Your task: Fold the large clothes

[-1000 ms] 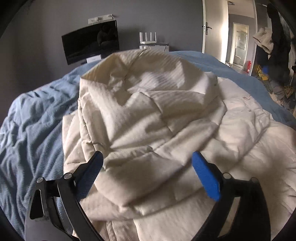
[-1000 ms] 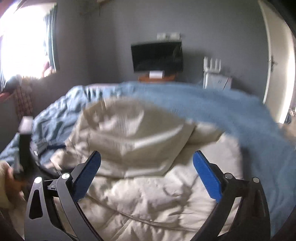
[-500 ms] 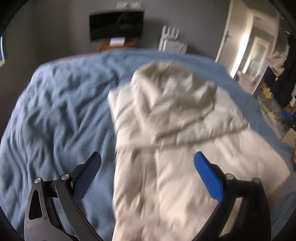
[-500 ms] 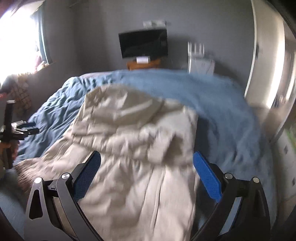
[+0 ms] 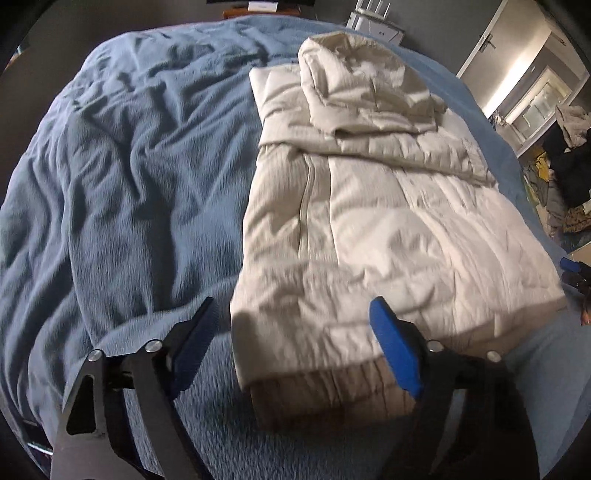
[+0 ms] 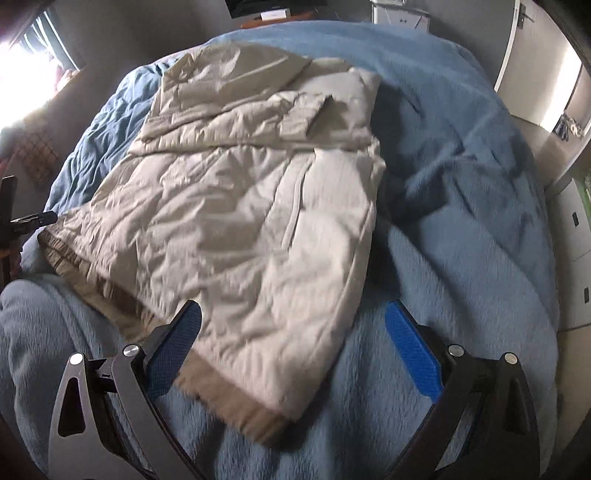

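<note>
A cream quilted hooded jacket lies flat on the blue bedcover, sleeves folded in, hood laid down over the chest, tan ribbed hem nearest me. My left gripper is open and empty, hovering over the jacket's near left hem corner. In the right wrist view the jacket lies left of centre. My right gripper is open and empty above its near right hem corner. The other gripper's tip shows at the left edge.
The blue bedcover is rumpled on both sides of the jacket. A TV stand and white router stand at the far wall. A door and piled clothes are at the right. A window glares at the left.
Both grippers have pulled back toward the foot of the bed and tilted down. The view has gone from the hood close up to the whole jacket, hem nearest. Both stayed open.
</note>
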Motion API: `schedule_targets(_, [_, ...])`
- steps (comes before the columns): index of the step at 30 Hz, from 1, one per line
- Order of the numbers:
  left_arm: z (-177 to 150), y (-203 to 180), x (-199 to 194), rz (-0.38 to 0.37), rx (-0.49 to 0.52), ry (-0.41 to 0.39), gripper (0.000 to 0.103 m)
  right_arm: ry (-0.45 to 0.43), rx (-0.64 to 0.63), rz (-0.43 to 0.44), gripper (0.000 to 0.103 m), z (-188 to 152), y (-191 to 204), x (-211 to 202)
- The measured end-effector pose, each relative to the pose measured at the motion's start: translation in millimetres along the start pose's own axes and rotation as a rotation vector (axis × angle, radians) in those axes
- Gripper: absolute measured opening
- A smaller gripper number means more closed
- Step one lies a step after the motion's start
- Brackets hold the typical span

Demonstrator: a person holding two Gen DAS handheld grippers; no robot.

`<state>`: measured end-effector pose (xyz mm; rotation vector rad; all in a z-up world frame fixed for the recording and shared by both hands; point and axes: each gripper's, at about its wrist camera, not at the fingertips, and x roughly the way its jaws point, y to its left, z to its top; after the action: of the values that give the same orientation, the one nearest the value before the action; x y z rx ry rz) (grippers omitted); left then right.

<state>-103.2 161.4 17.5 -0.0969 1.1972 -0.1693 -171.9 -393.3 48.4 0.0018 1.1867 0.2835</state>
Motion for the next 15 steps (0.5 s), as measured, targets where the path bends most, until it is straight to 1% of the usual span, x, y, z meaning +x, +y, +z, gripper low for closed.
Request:
schedule_targets(2, [-4.0, 3.0, -1.1, -0.001, -0.015, 0.014, 0.07, 0.032, 0.006, 0.007, 0.091, -6.3, -1.7, -1.5])
schedule_targets(4, [-7.4, 5.4, 0.4, 0.005, -0.025, 0.036, 0.063, 0.065, 0.005, 0.013, 0.09, -10.0, -2.3, 0.7])
schedule_targets(5, [-9.6, 5.6, 1.4, 0.005, -0.026, 0.045, 0.057, 0.077, -0.007, 0.015, 0.088, -13.7, -0.6, 1.7])
schedule_targets(7, [-11.8, 2.8, 1.2, 0.018, -0.016, 0.045, 0.055, 0.097, -0.031, 0.016, 0.085, -17.1, 2.3, 3.8])
schedule_targets(9, [-12.9, -2.6, -1.0, 0.043, 0.005, 0.032, 0.051, 0.111, -0.055, 0.026, 0.079, -18.7, 7.3, 3.8])
schedule_targets(10, [-13.7, -4.8, -1.4, 0.054, 0.014, 0.028, 0.051, 0.119, -0.063, 0.036, 0.078, -18.8, 10.0, 3.9])
schedule_targets(12, [-15.2, -7.6, -2.7, 0.077, 0.032, 0.017, 0.049, 0.106, -0.081, 0.013, 0.076, -17.3, 13.6, 1.3])
schedule_targets(15, [-15.6, -12.0, -2.7, 0.104, 0.057, 0.007, 0.048, 0.103, -0.095, 0.006, 0.075, -16.1, 16.0, 0.1])
